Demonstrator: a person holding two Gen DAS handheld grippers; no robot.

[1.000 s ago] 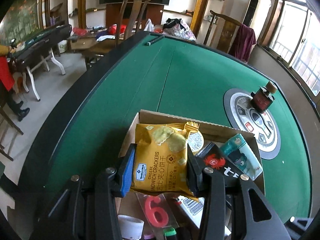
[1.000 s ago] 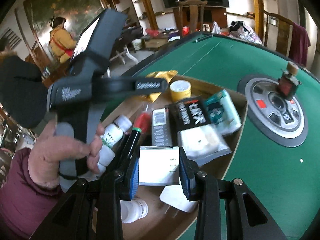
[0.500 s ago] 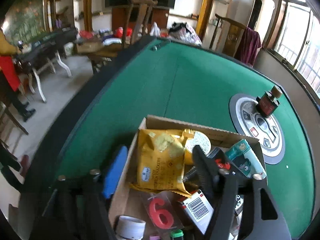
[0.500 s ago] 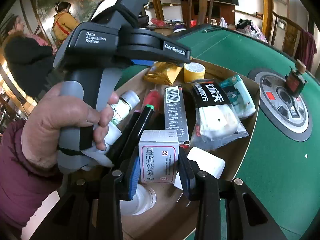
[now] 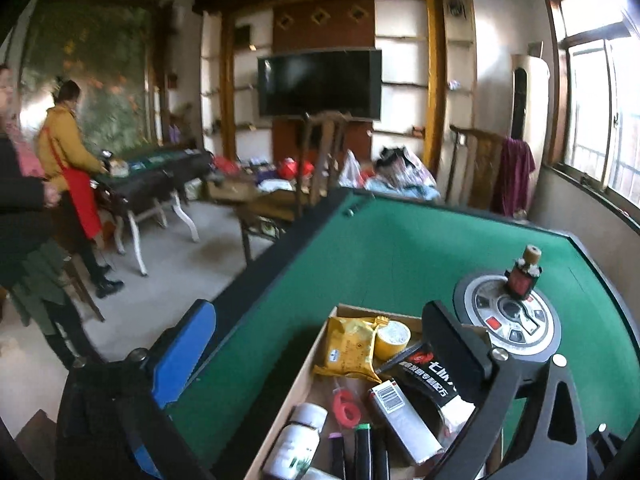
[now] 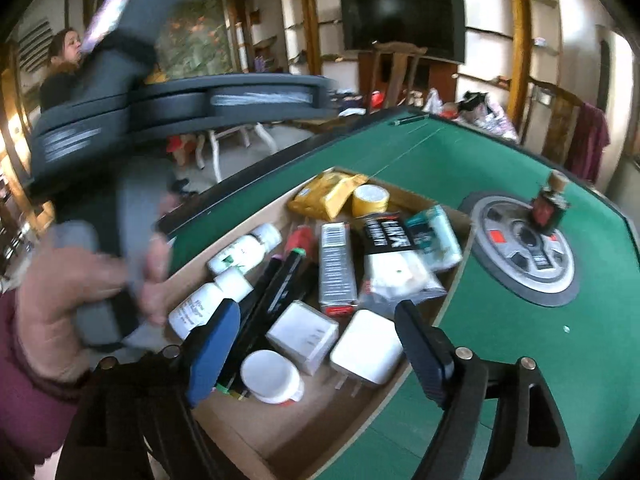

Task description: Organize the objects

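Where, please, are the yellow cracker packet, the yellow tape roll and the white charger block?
yellow cracker packet (image 5: 349, 350): left wrist view, middle of its printed face.
yellow tape roll (image 6: 370, 199): right wrist view, its top.
white charger block (image 6: 367, 347): right wrist view, its flat top face.

box (image 6: 400, 384) on table (image 6: 520, 360) | cracker packet (image 6: 324, 194), tape roll (image 6: 370, 200) at far end | bottle (image 6: 548, 204) right of box

Your left gripper (image 5: 316, 360) has black arms dotted with silver screws, a blue pad on one finger and a black pad on the other. Your right gripper (image 6: 316, 348) is built the same: black frame, brass-toned screws, one blue pad, one black textured pad. Your left hand (image 6: 80, 292) grips a grey handle with white lettering, blurred beyond reading. You wear a maroon sleeve (image 6: 24, 400) with a ribbed cuff
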